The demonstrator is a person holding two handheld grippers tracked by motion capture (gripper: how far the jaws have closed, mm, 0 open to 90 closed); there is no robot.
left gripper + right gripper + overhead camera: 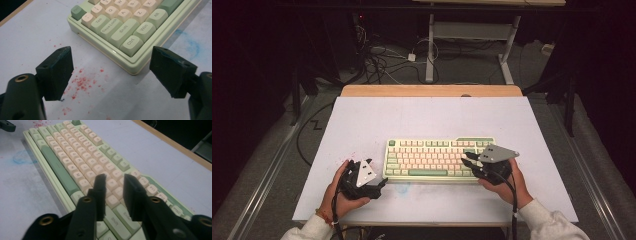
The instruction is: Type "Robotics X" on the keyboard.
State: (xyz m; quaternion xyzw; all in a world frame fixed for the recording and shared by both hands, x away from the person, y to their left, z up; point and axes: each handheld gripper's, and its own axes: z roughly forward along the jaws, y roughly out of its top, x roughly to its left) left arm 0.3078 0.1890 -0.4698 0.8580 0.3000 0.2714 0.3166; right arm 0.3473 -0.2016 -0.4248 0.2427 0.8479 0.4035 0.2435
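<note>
High view: I count one mechanical keyboard (pixel 439 159), green and cream, lying flat on the table (pixel 377 120) toward 6 o'clock of centre. Two units are present. My left hand-held gripper (pixel 379 184) rests on the table at 9 o'clock of the keyboard, just beside its corner. My right hand-held gripper (pixel 466 159) sits over the keyboard's 3 o'clock end.

Left gripper view: jaws stand wide apart, nothing between them; the keyboard's Ctrl corner (pixel 130 45) lies at 12 o'clock, untouched. One scatter of red specks (pixel 80 83) marks the table.

Right gripper view: jaws narrowed to a slim gap above the keys, gripping nothing I can confirm.

Judgement: work barely begun; keyboard neither grasped nor shifted.
</note>
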